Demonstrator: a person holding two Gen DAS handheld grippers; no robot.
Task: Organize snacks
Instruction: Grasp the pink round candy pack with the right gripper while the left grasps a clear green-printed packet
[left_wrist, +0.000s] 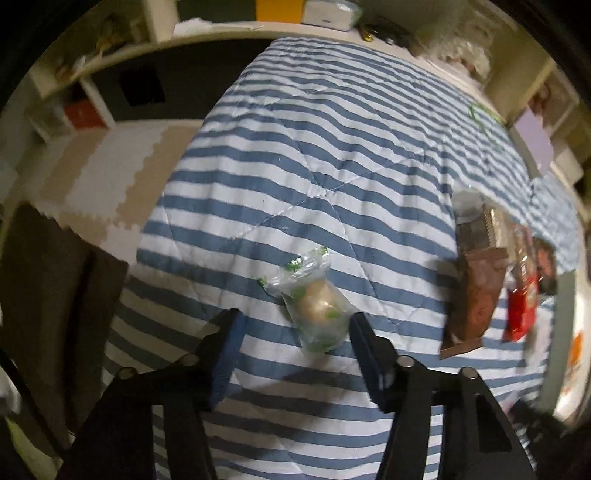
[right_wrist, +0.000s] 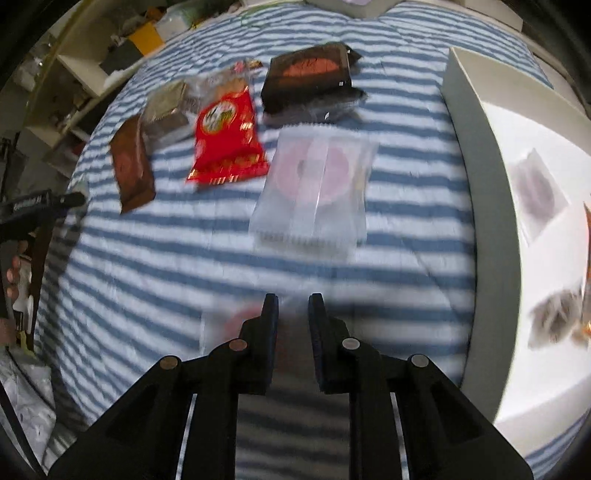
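while the left hand-held gripper (left_wrist: 295, 328) hangs spread wide around a clear-wrapped round bun (left_wrist: 314, 302) on the striped bed cover (left_wrist: 332, 147), the right hand-held gripper (right_wrist: 293, 306) hovers empty, fingers slightly apart, short of the pink-filled clear packet (right_wrist: 314, 188), beside the white box (right_wrist: 476, 155).

The striped quilt (left_wrist: 332, 155) was soft stitched cloth, matt. The bun wrapper (left_wrist: 314, 295) looked like clear, crinkly plastic film (glossy where light caught it). The red packet (right_wrist: 227, 144) was shiny foil-like plastic. The white box (right_wrist: 476, 155) appeared smooth, matt card.
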